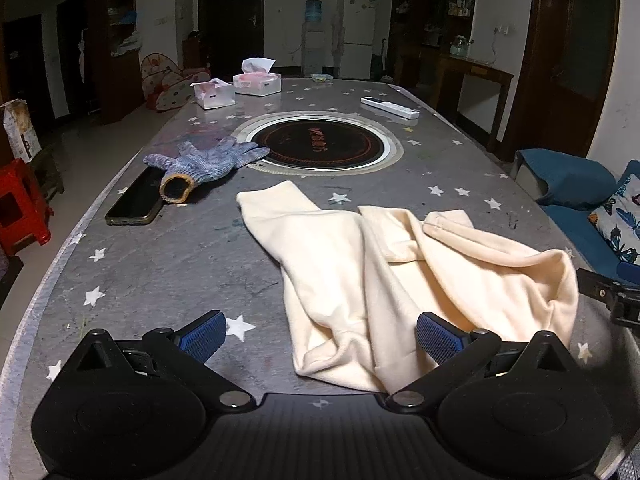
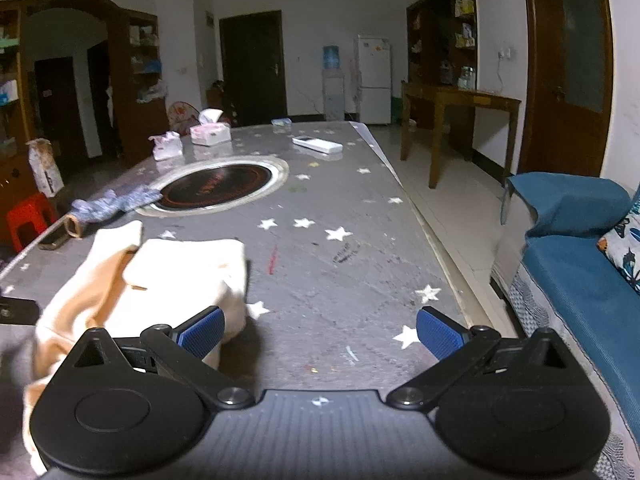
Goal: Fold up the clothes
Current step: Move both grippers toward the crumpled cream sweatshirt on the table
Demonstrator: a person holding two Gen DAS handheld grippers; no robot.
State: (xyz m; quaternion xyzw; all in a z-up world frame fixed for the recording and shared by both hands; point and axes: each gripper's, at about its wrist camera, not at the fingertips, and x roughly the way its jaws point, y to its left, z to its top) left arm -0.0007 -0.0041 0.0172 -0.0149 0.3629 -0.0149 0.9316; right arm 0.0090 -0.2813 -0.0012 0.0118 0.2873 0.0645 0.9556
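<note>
Garment (image 1: 404, 264) crumpled on table (image 1: 180, 264) just short of round hob (image 1: 320, 145), glove (image 1: 204, 164) left of hob, left gripper (image 1: 318, 332) fingers wide, empty, right gripper (image 2: 320, 332) wide, empty, garment beside its left finger.

Knit glove (image 1: 208, 162) overlapping phone (image 1: 136, 198), tissue boxes (image 1: 256, 80), remote (image 1: 390, 107)

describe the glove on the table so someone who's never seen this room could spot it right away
Start at the round black cooktop sunk into the middle of the grey star-patterned table. Just off its left edge, as the left wrist camera sees it, lies the knitted glove, its cuff end resting on a dark phone. It is the only mottled blue-grey item there, with a tan-rimmed open cuff, unlike the cream garment nearby.
</note>
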